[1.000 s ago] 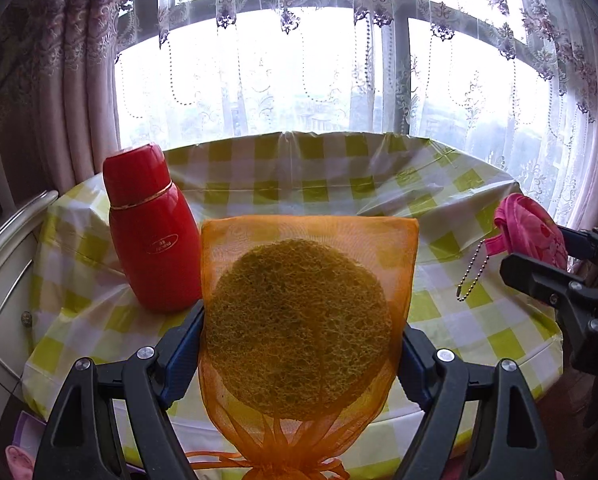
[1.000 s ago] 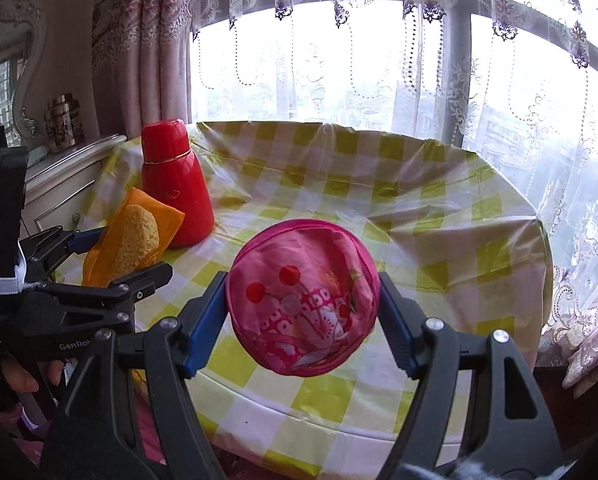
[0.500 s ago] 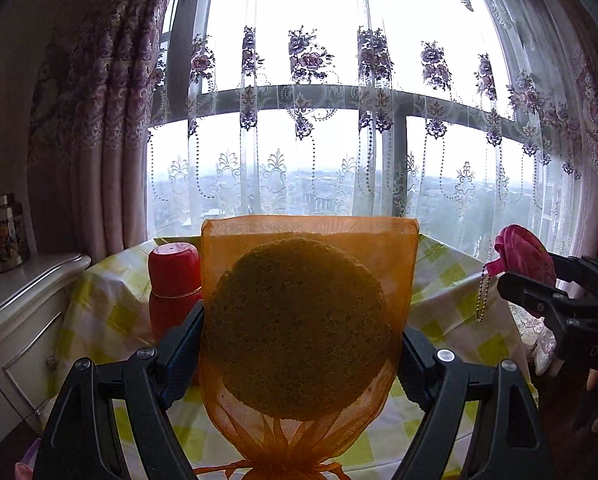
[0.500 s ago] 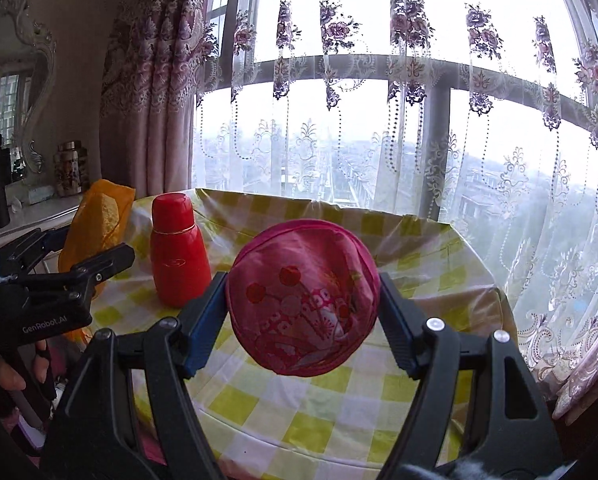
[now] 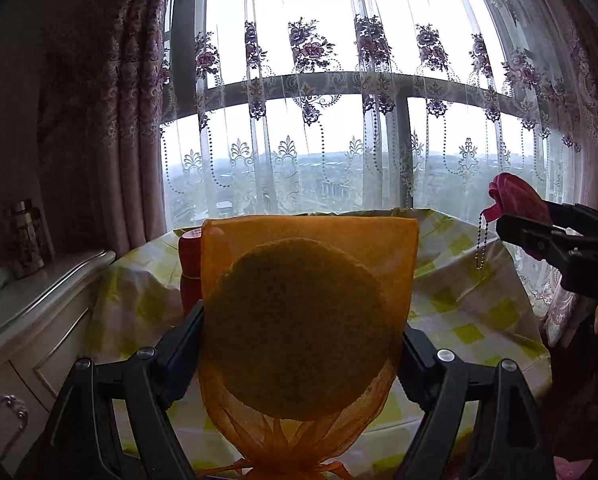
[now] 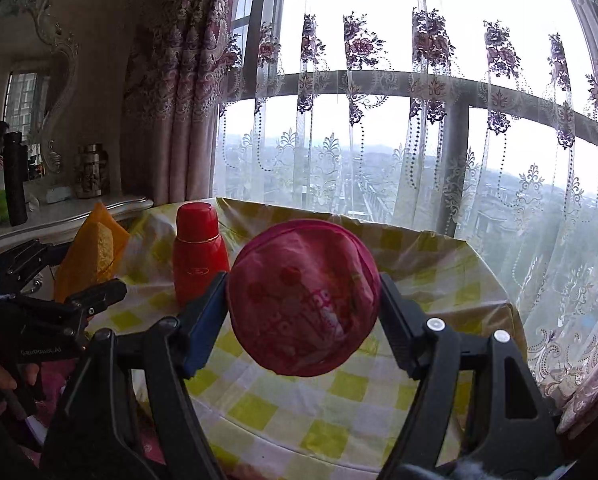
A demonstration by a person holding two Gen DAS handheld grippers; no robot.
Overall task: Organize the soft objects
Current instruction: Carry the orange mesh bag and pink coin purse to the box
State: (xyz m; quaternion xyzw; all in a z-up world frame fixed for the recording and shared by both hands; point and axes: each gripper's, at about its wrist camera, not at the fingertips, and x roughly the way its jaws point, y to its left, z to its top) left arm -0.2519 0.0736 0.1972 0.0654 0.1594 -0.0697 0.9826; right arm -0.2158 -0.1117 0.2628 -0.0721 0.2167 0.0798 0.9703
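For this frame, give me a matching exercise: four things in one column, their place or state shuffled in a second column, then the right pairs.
Things
1. orange mesh bag
2. pink round pouch
3. red thermos
4. bead chain

Place or state
A. stands upright on the checked tablecloth
B. clamped in the left gripper
C. hangs from the pouch, as the left wrist view shows
D. clamped in the right gripper

Pairs: 1-B, 2-D, 3-A, 4-C
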